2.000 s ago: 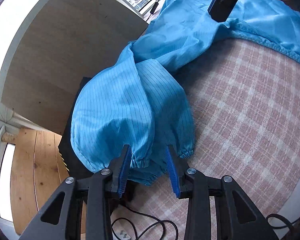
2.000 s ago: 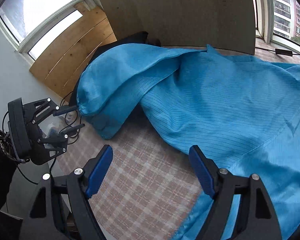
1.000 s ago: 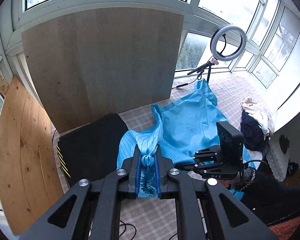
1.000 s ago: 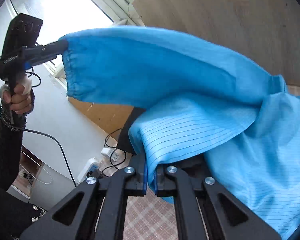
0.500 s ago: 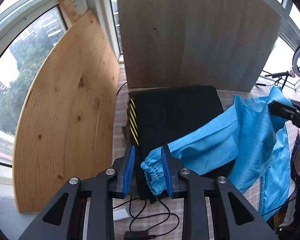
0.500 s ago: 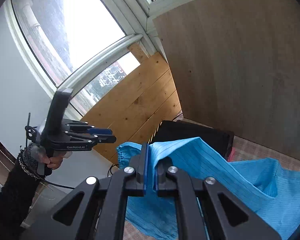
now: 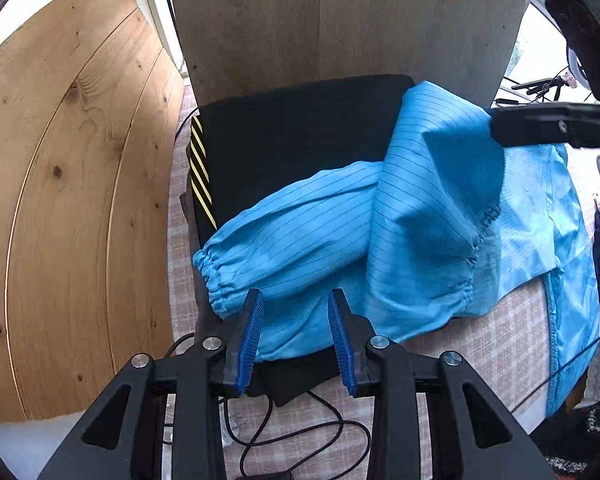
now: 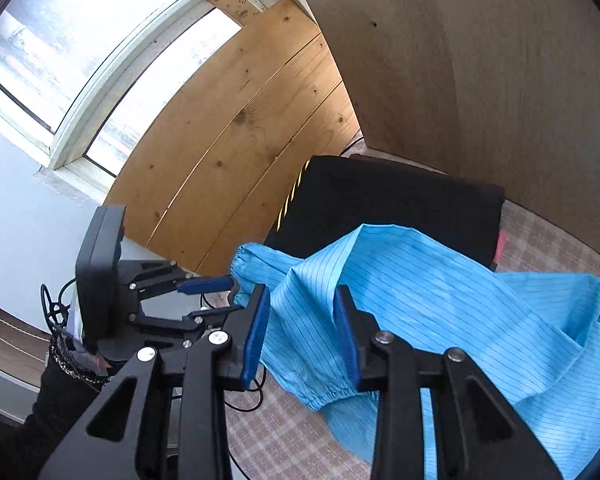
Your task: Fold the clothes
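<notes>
The pinstriped bright-blue garment sleeve [image 7: 300, 236] lies across the black padded block [image 7: 300, 136], long axis running right from its gathered cuff, just ahead of the nearer left gripper [image 7: 296, 344], both it and the right gripper [image 8: 302, 332] opening, gripping nothing

A black case [image 7: 300, 136] with yellow diagonal stripes along its nine o'clock edge sits on the pink checked cloth [image 7: 492, 352]. A grey board [image 7: 340, 20] stands at twelve o'clock, pine planks [image 7: 72, 200] lean at nine, and black cables [image 7: 300, 436] coil at six
</notes>
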